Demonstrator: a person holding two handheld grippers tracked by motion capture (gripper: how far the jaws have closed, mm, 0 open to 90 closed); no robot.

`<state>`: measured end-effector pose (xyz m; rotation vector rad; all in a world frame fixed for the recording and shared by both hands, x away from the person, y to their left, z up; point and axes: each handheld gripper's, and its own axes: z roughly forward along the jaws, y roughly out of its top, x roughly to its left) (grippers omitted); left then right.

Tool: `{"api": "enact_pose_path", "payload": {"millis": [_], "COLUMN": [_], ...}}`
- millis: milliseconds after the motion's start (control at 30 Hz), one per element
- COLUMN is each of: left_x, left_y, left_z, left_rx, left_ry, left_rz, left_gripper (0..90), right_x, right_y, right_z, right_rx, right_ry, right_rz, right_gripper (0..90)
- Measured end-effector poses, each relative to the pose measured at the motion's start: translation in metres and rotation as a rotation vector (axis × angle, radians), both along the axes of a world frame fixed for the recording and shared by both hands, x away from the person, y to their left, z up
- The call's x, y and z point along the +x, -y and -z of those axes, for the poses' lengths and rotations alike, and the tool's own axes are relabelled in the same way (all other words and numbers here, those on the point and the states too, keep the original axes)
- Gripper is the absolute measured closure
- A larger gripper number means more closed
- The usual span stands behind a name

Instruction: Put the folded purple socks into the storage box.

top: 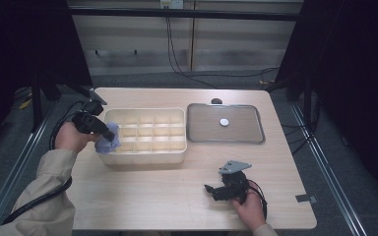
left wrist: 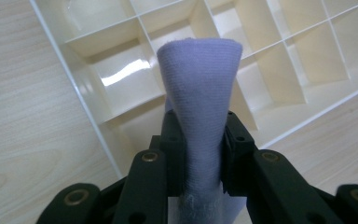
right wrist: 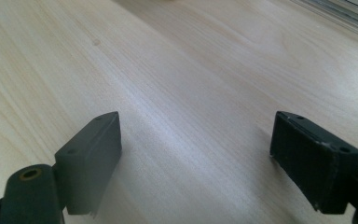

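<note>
The left gripper (left wrist: 200,140) clamps its jaws on a lavender cloth (left wrist: 200,93) above the compartment box (top: 177,152) (near-left corner); the right gripper (right wrist: 196,158) rests on the tabletop (top: 152,196), jaws wide apart, holding nothing.

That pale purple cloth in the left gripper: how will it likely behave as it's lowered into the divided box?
The cloth is probably soft and light: pinched by the left gripper, it flares above the jaws and bunches below. It may hold its fold briefly, then slump once released. Ribbed fabric likely resists slipping, though it could snag on the box dividers.
</note>
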<state>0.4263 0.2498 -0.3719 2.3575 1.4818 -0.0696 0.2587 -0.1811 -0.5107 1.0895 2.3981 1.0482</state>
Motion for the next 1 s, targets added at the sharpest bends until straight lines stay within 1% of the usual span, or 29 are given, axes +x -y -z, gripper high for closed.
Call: {"api": "enact_pose_path", "payload": {"millis": [67, 100, 133, 167, 200, 267, 300, 367, 433, 467, 500, 567, 633, 667, 700, 767, 800, 933, 1000], "left_x": [0.001, 0.001, 0.001, 0.001, 0.001, 0.002, 0.002, 0.002, 0.003, 0.003, 0.003, 0.003, 0.004, 0.004, 0.004, 0.004, 0.005, 0.005, 0.005], "left_y": [-0.002, -0.002, -0.003, -0.003, -0.003, -0.003, -0.004, -0.004, -0.005, -0.005, -0.005, -0.005, -0.005, -0.005, -0.005, -0.005, -0.006, -0.006, -0.006], "left_z": [0.001, 0.003, 0.003, 0.004, 0.005, 0.008, 0.009, 0.011, 0.011, 0.012, 0.012, 0.013, 0.015, 0.016, 0.017, 0.019, 0.020, 0.024, 0.026], "left_rx": [-0.006, -0.007, -0.008, -0.003, -0.006, -0.003, -0.003, -0.009, -0.004, -0.005, -0.005, -0.007, -0.004, -0.002, -0.004, 0.004, 0.004, 0.004, 0.015], "left_ry": [-0.005, -0.001, -0.007, -0.006, -0.016, -0.011, -0.017, -0.009, -0.016, -0.011, -0.019, -0.013, -0.020, -0.014, -0.021, -0.020, -0.028, -0.040, -0.043], "left_rz": [-0.002, -0.006, -0.005, -0.003, -0.004, -0.013, -0.008, -0.020, -0.019, -0.022, -0.019, -0.023, -0.027, -0.033, -0.035, -0.036, -0.036, -0.040, -0.037], "left_gripper": [74.4, 74.4, 74.4, 74.4, 74.4, 74.4, 74.4, 74.4, 74.4, 74.4, 74.5, 74.5, 74.5, 74.5, 74.5, 74.5, 74.5, 74.7, 74.8], "right_x": [0.000, 0.000, 0.000, 0.000, 0.000, 0.000, 0.000, -0.001, -0.001, -0.001, 0.000, -0.001, -0.001, -0.001, -0.001, -0.001, -0.001, -0.001, -0.001], "right_y": [0.000, 0.000, 0.000, 0.000, 0.000, 0.000, 0.000, 0.000, 0.000, 0.000, 0.000, 0.000, 0.000, 0.000, 0.000, 0.000, 0.000, 0.000, 0.000], "right_z": [0.000, 0.000, 0.000, 0.000, 0.000, 0.000, 0.000, 0.000, 0.000, 0.000, 0.000, 0.000, 0.000, 0.000, 0.000, 0.000, 0.000, 0.000, 0.000], "right_rx": [0.000, 0.000, 0.000, 0.000, 0.000, 0.000, 0.000, 0.002, 0.000, -0.001, -0.001, 0.000, 0.000, 0.000, 0.000, -0.001, 0.000, 0.000, 0.000], "right_ry": [0.000, 0.000, 0.000, 0.000, 0.001, 0.000, 0.000, -0.001, 0.000, 0.000, 0.001, 0.000, -0.001, -0.001, -0.001, -0.001, -0.001, -0.001, -0.001], "right_rz": [0.000, -0.001, 0.000, 0.000, -0.001, -0.001, 0.000, 0.003, -0.001, -0.002, -0.003, -0.001, -0.002, -0.002, -0.003, -0.003, -0.003, -0.003, -0.003], "right_gripper": [16.1, 16.2, 16.1, 16.1, 16.1, 16.1, 16.1, 16.1, 16.1, 16.1, 16.1, 16.2, 16.1, 16.1, 16.1, 16.2, 16.1, 16.2, 16.1]}}
